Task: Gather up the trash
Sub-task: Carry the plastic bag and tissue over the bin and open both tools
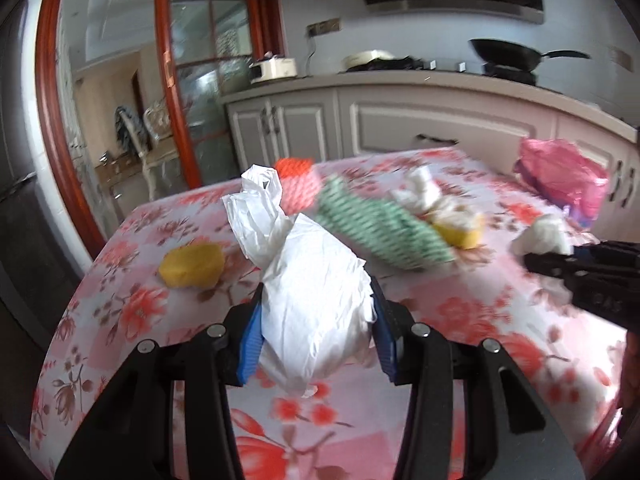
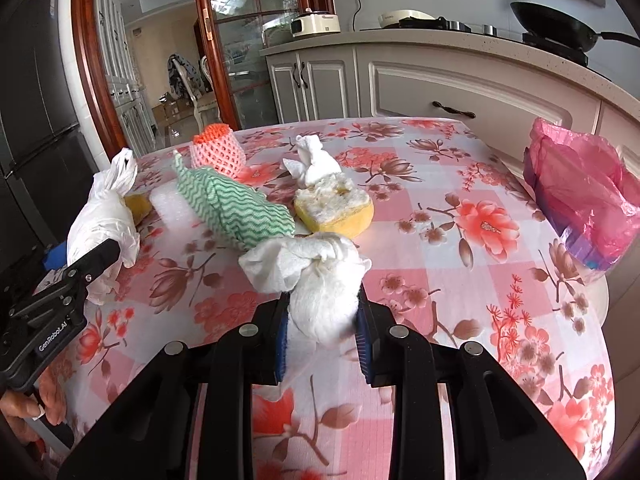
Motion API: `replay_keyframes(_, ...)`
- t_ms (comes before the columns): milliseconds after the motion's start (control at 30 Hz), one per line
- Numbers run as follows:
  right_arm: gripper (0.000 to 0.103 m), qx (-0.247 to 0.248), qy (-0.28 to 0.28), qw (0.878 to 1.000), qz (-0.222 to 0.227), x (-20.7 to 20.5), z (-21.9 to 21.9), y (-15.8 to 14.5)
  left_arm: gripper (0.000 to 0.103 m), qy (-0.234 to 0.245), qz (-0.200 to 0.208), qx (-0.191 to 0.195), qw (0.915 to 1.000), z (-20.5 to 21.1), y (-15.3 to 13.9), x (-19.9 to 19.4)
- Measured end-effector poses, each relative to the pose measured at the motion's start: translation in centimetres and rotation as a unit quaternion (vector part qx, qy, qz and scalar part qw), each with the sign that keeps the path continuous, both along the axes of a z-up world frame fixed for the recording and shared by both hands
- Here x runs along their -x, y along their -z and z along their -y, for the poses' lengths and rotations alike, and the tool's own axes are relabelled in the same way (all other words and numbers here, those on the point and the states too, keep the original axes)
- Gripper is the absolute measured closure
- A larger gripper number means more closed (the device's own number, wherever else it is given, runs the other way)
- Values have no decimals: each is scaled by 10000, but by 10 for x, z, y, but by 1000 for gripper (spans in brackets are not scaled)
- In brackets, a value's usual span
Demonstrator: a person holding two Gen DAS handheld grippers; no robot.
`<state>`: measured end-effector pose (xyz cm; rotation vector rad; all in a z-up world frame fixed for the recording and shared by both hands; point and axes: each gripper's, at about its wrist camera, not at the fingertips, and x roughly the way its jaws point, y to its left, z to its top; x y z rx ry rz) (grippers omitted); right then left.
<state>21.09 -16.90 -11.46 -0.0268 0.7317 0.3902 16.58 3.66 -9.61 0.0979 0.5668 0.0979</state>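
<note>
Trash wads pinched: left gripper [image 1: 316,312] on crumpled white plastic bag [image 1: 308,280], right gripper [image 2: 322,320] on knotted white tissue [image 2: 320,280] (shallow bite); either may slip before the pink-lined bin [image 2: 580,196] at 2 o'clock.

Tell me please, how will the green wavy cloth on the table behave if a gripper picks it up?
The green cloth looks soft and bunched, so it would probably hang limp. It seems thin, likely light. It touches the yellow sponge, which might shift when it lifts.

Daylight was bright and even in both my wrist views. My left view was smeared by motion blur; my right view stayed sharp. Fisheye curvature bent the cabinets [image 2: 460,80], and dark vignetting filled every corner.
</note>
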Motion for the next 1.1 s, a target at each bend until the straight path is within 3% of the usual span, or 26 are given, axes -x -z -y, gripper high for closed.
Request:
replay_keyframes(367, 75, -86, 107, 9993, 335, 35, 24, -19, 57, 342, 301, 113, 9989, 29, -21, 18)
replay_keyframes(533, 75, -130, 207, 9970, 738, 55, 33, -38, 57, 564, 499, 189, 9970, 44, -33, 26)
replay_keyframes(867, 75, -343, 577, 9856, 1552, 76, 58, -78, 57, 953, 1214, 169, 9879, 81, -66, 42)
replay_keyframes(1100, 75, -310, 891, 9801, 1745, 79, 85, -89, 57, 1210, 1335, 205, 9834, 103, -80, 35)
